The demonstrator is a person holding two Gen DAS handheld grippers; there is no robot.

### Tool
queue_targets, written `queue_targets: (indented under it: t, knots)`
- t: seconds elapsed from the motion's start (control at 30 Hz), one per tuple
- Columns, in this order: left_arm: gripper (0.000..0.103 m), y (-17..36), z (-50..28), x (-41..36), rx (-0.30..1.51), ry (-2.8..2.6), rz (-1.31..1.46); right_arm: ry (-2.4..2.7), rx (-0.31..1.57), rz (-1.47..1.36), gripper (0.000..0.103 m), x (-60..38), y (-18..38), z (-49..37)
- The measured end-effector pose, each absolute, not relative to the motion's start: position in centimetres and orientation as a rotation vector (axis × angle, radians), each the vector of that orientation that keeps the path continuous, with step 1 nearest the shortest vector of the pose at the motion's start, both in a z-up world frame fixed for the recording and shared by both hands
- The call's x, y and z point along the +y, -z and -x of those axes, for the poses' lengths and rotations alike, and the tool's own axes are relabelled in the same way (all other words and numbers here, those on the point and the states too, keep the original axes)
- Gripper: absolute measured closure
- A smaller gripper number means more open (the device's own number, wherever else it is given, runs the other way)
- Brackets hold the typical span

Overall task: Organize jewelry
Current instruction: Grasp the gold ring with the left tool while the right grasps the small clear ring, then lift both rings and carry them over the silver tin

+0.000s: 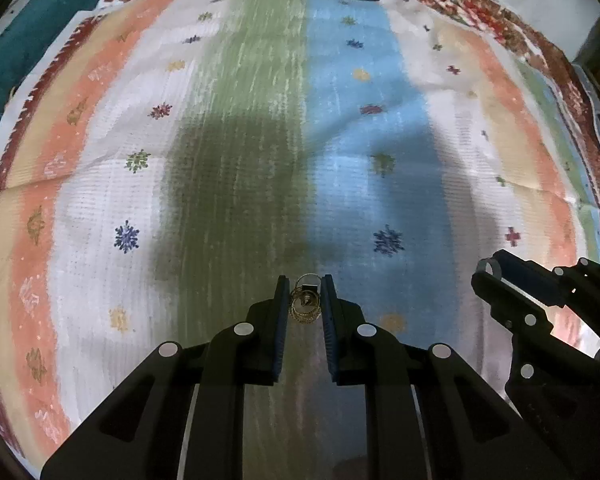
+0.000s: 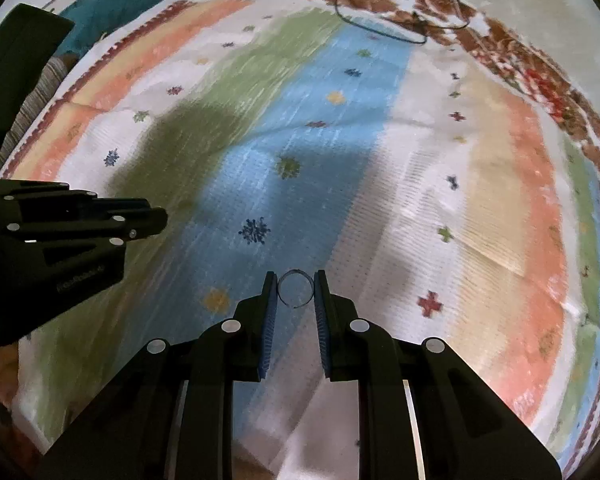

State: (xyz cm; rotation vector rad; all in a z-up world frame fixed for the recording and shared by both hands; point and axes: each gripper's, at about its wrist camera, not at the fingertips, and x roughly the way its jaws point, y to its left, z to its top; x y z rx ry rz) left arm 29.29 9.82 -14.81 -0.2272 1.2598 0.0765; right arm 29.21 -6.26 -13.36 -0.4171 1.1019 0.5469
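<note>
Two grippers over the striped cloth, my left gripper pinching small golden rings, my right gripper pinching a thin silver bangle, both low in centre.

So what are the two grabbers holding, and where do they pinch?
The left gripper pinches a bunch of thin gold rings by its sides. The right gripper pinches a plain silver ring by its outer edges.

A small cluster of gold-toned rings, looped together with a tiny pale tag at the top, sits pinched between the pads of the left claw. A single thin, dark metal ring stands upright, face-on, held between the pads of the right claw.
</note>
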Motion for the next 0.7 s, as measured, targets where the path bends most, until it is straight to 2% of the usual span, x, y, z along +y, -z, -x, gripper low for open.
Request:
queue_targets:
  t: [0.7]
  knots:
    - [0.088,7.7,-23.9,5.2,1.131,0.002,0.168,-0.487,1.027,0.309,0.084,-10.7,9.1,-23.6]
